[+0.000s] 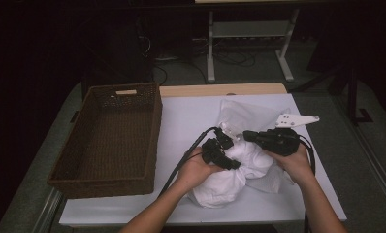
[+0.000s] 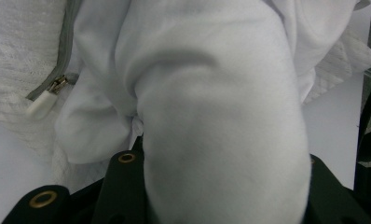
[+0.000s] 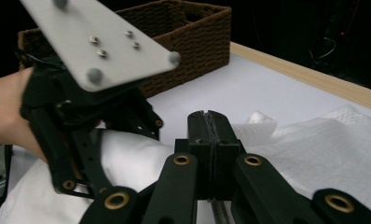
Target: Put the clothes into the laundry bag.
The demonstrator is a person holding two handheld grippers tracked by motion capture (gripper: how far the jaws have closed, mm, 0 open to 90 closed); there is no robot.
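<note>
White cloth bundle [image 1: 234, 170] lies on the white table sheet [image 1: 191, 121] in the lower middle of the high view, a soft smooth roll of fabric resting on a flatter, textured white piece [image 1: 244, 116] that spreads toward the upper right of the frame. In the left gripper view this textured piece shows a grey zipper with a white pull [image 2: 43, 103] at the left edge.

The left gripper [image 1: 219, 148] sits at the centre of the high view, gripped by the person's left hand [image 1: 196, 167]. Its jaws stand partly apart and are clamped on a thick fold of the bundle: in the left gripper view the white roll [image 2: 221, 130] bulges up from between the two black jaws at the bottom of the frame, filling the gap between them.

The right gripper [image 1: 249, 136] lies just right of it, held by the right hand [image 1: 295, 162], its tips pointing left toward the left gripper. In the right gripper view its jaws are pressed flat together at the lower middle of the frame, with nothing visibly between them; they hover just over the cloth, and whether they touch it I cannot tell.

A brown woven basket [image 1: 108, 141] stands at the left of the high view, beside the sheet and well apart from the bundle.
</note>
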